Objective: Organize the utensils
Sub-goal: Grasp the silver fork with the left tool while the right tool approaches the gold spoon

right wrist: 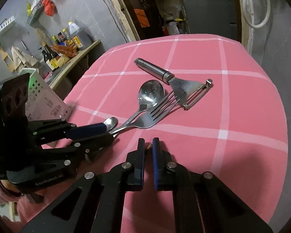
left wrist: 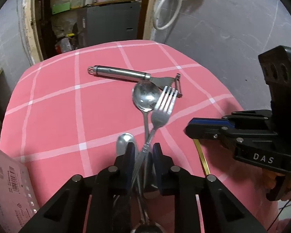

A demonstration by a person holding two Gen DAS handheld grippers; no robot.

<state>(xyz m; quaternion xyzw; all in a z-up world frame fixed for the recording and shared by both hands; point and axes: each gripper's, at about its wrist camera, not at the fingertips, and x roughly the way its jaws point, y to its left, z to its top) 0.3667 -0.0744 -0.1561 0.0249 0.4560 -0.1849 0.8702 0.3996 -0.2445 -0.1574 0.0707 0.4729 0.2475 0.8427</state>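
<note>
The left gripper [left wrist: 143, 151] is clamped on a bundle of cutlery handles, its two blue-padded fingers [left wrist: 131, 155] pressed in on either side of the stems; in the right wrist view the same left gripper [right wrist: 108, 131] reaches in from the left edge with the handles pinched at its tip. The fork [left wrist: 164, 104] and the spoon [left wrist: 145, 97] both run with their long axes away from that gripper, heads pointing toward the far side of the table; their stems cross just ahead of the fingertips, the fork lying over the spoon's neck. The fork's tines point at the peeler's blade end and overlap it in both views, though whether they touch it cannot be told. A second, smaller spoon bowl [left wrist: 125, 141] shows just beside the left finger, its handle hidden in the grip. The right gripper [right wrist: 148, 145] hovers low over the cloth with its jaws drawn nearly together around a narrow gap, holding nothing that can be made out; a thin yellow stick [left wrist: 201, 159] lies beneath it. Farther out, the peeler [right wrist: 164, 75] lies flat with its steel handle toward the far left and its blade head toward the right. All rest on the pink checked tablecloth [right wrist: 232, 136]; a pink carton [left wrist: 7, 190] stands at the table's left edge.
</note>
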